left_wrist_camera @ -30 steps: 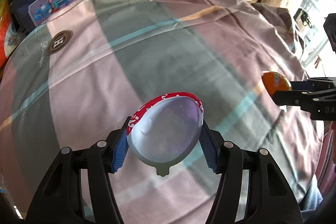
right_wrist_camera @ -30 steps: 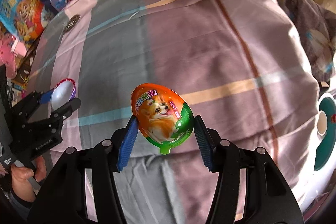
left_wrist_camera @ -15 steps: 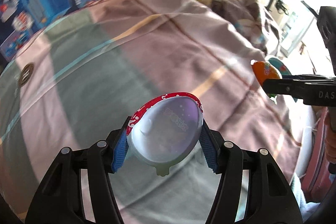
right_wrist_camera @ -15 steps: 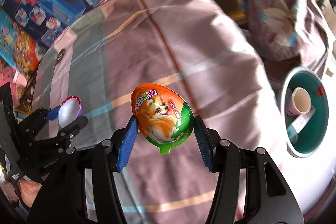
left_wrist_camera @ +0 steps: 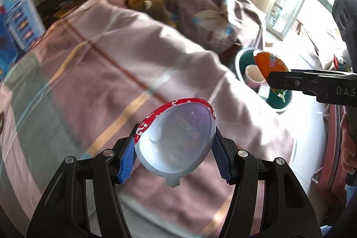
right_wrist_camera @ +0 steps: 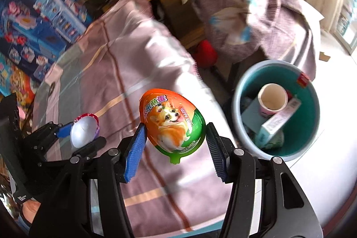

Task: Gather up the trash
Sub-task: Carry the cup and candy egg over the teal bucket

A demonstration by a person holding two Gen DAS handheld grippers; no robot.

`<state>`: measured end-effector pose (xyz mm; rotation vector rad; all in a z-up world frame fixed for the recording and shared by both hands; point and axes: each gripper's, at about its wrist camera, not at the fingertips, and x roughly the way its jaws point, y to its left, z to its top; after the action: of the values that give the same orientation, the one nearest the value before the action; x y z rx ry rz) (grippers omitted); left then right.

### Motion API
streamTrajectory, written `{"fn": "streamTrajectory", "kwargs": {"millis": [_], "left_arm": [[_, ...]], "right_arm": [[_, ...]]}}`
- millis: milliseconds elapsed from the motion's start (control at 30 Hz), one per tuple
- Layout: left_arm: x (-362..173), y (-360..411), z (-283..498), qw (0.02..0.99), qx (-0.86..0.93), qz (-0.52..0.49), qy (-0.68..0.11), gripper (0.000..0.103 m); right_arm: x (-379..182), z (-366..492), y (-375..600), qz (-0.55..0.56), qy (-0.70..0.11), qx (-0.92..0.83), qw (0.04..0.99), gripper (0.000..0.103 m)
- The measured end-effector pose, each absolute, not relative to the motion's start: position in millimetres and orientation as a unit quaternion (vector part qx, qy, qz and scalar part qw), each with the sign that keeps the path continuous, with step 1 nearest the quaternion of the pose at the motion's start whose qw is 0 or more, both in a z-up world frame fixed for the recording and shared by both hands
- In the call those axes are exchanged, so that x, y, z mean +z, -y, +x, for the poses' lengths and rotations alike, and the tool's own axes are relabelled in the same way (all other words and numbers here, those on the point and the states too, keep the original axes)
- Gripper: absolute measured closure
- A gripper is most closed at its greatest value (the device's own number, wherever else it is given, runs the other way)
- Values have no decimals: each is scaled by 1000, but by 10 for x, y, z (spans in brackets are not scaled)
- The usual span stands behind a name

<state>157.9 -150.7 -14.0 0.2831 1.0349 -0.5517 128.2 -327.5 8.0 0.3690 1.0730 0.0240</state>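
My left gripper (left_wrist_camera: 175,154) is shut on a pale egg-shaped shell half (left_wrist_camera: 176,139) with a red rim, carried above the bed. That shell half (right_wrist_camera: 83,132) and the left gripper (right_wrist_camera: 75,137) also show at the left of the right wrist view. An orange and green egg-shaped wrapper (right_wrist_camera: 173,123) with a dog picture sits between the blue pads of my right gripper (right_wrist_camera: 175,144), which is shut on it. From the left wrist view, the orange egg (left_wrist_camera: 271,67) hangs over the teal trash bin (left_wrist_camera: 242,59). The bin (right_wrist_camera: 310,126) stands on the floor to the right.
A striped pink and grey bedsheet (left_wrist_camera: 111,64) covers the bed below both grippers. A purple blanket (right_wrist_camera: 267,21) is heaped behind the bin. The bin holds a paper cup (right_wrist_camera: 272,99) and a small box (right_wrist_camera: 279,121). Blue toy boxes (right_wrist_camera: 40,21) stand at the far left.
Both grippers have swept to the right across the bed, still holding their egg pieces. The trash bin has come into view and now lies close to the right gripper.
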Motion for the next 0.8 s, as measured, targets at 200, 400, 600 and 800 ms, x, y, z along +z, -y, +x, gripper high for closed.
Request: {"fn": "streamTrajectory", "kwargs": {"millis": [200,400,600,800], "left_arm": [[-117,2050,1488,814,-284,153,-483,42],[-151,2517,1421,800,-303,174,-488,42],[-207,2874,1366,788,-321,190,-489,42],[-334,3265,1364,773,-339,204,-496,41]], "right_arm": [[105,1116,3744,198,-490,-9,849,51],[30,913,4290,233,-478,-36,846,51],[-79,716,4787,261,-473,-70,839,51],[-173,606,5133,276,-476,-97,829,51]]}}
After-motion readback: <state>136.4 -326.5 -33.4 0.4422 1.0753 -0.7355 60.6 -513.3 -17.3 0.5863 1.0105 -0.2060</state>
